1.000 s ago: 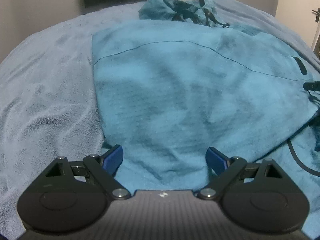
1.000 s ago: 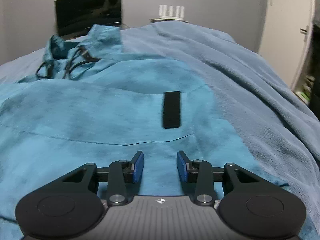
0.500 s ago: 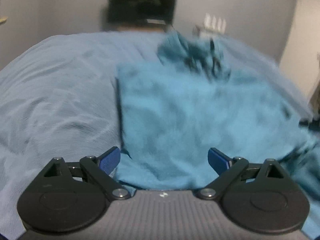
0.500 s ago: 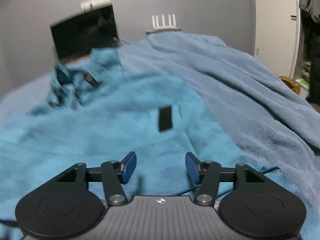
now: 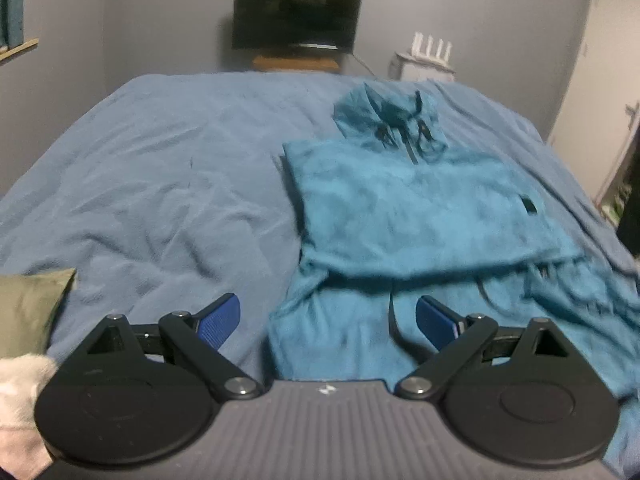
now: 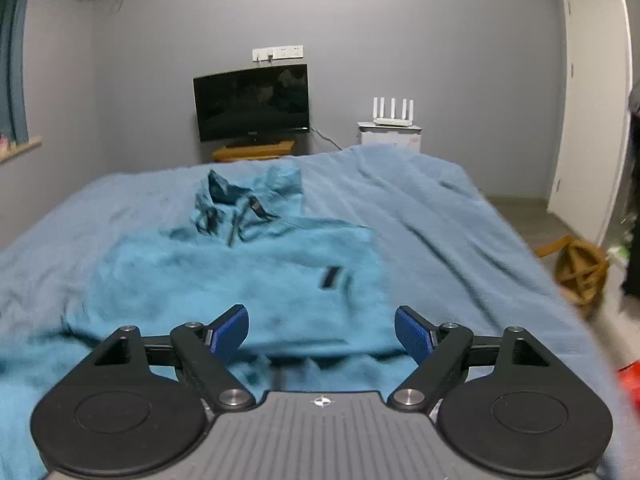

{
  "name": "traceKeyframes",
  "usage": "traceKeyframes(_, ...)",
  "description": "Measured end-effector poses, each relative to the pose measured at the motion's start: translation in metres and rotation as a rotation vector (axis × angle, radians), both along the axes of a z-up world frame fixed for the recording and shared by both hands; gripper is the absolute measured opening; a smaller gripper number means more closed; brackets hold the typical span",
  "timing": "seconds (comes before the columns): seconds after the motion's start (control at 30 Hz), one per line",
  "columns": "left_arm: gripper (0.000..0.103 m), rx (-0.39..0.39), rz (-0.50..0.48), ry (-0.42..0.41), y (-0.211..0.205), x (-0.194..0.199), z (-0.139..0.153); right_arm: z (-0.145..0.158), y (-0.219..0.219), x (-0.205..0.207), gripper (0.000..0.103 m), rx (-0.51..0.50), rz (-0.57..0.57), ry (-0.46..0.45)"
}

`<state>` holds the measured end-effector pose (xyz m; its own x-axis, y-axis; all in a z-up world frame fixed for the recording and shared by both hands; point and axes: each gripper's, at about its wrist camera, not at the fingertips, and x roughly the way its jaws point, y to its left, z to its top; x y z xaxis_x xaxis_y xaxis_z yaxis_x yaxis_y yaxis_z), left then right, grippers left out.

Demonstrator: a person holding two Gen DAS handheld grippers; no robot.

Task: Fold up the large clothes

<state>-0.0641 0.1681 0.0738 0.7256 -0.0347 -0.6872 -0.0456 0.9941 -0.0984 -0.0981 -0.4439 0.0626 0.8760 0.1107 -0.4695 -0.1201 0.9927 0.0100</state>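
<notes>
A garment (image 5: 420,208) is spread on the blanket (image 5: 168,184) that covers the bed, toward the right half as seen from the left wrist view, with its collar end farthest from the cameras and a folded-over layer laid across its nearer part. Beyond the far end of the bed a screen (image 6: 252,104) is set on a low stand (image 6: 254,151) against the wall. To the right of it a router (image 6: 393,114) is placed on a small cabinet. A door (image 6: 588,128) is found on the right wall, and a basket (image 6: 580,270) on the floor right of the bed. A cushion (image 5: 28,308) is seen at the bed's near left.
</notes>
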Motion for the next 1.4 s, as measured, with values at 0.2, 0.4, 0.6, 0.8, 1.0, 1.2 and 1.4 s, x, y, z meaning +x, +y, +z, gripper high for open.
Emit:
traceKeyframes(0.2, 0.094, -0.074, -0.011, 0.061, -0.004, -0.044, -0.005, -0.004, -0.049, -0.05, 0.083, -0.06, -0.01, 0.083)
traceKeyframes(0.4, 0.095, -0.007, -0.07, 0.063, -0.021, -0.075, 0.003, -0.012, -0.082, -0.09, 0.082, -0.086, 0.034, 0.069)
traceKeyframes(0.6, 0.095, -0.041, -0.078, 0.072, -0.024, -0.095, 0.007, -0.021, -0.102, -0.11, 0.081, -0.129, 0.064, 0.153)
traceKeyframes(0.8, 0.094, 0.086, -0.22, 0.158, -0.031, -0.109, 0.003, -0.039, -0.08, -0.121, 0.08, -0.307, 0.241, 0.186)
traceKeyframes(1.0, 0.094, 0.301, -0.466, 0.089, -0.062, -0.126, -0.015, -0.051, -0.053, -0.123, 0.079, -0.398, 0.413, 0.135)
traceKeyframes(1.2, 0.094, 0.289, -0.582, -0.027, -0.071, -0.112, -0.022, -0.059, -0.041, -0.102, 0.079, -0.422, 0.512, 0.08)
traceKeyframes(1.4, 0.095, 0.301, -0.618, -0.113, -0.061, -0.092, -0.01, -0.061, -0.035, -0.074, 0.079, -0.434, 0.576, 0.046)
